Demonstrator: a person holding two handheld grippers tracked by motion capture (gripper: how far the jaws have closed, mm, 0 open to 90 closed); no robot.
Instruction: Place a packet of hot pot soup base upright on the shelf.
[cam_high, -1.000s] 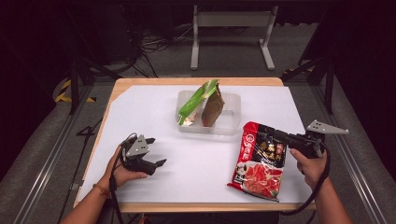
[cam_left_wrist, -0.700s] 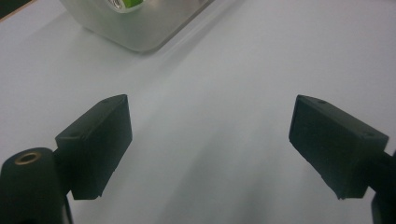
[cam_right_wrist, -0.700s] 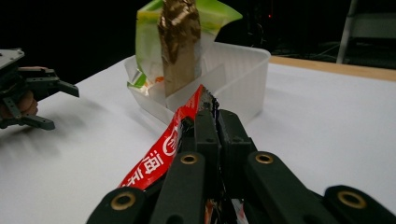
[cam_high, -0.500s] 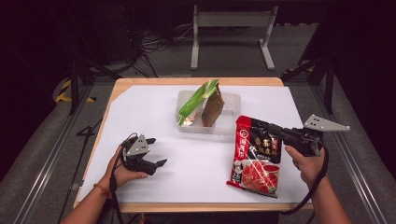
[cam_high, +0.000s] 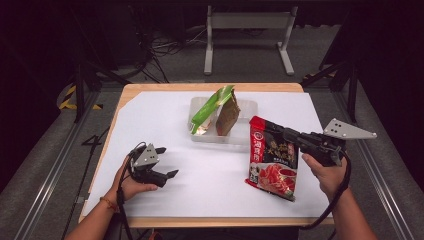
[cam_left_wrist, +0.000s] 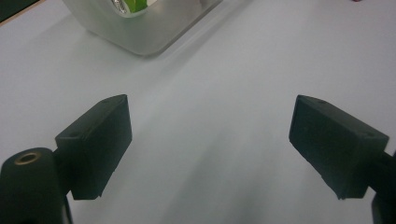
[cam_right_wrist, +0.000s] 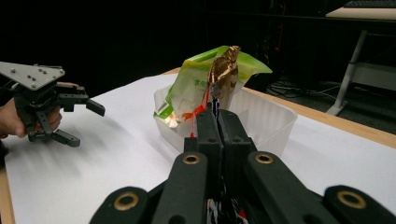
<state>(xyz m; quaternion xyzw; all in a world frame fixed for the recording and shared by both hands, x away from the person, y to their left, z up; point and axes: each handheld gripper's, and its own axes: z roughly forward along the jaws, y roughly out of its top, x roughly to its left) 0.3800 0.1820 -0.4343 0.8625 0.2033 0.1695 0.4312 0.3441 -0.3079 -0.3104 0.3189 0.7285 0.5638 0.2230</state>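
Note:
A red snack bag (cam_high: 272, 157) hangs tilted over the table's right side, its top edge pinched in my right gripper (cam_high: 286, 134), which is shut on it. In the right gripper view the jaws (cam_right_wrist: 217, 116) stand pressed together with a red sliver of the bag between them. A clear plastic tray (cam_high: 247, 107) at the table's middle back holds a green bag (cam_high: 210, 107) and a brown bag (cam_high: 229, 117), both upright. My left gripper (cam_high: 169, 161) rests at the front left, open, with nothing between its jaws (cam_left_wrist: 210, 140).
White paper (cam_high: 160, 120) covers the wooden table. From the right gripper view the tray (cam_right_wrist: 271, 116) stands just beyond the jaws, and the left gripper (cam_right_wrist: 88, 125) is far off at the left. A metal stand (cam_high: 247, 40) sits on the floor behind the table.
My right gripper has risen and drifted toward the tray, lifting the red bag's top end off the table. The left gripper has stayed where it was.

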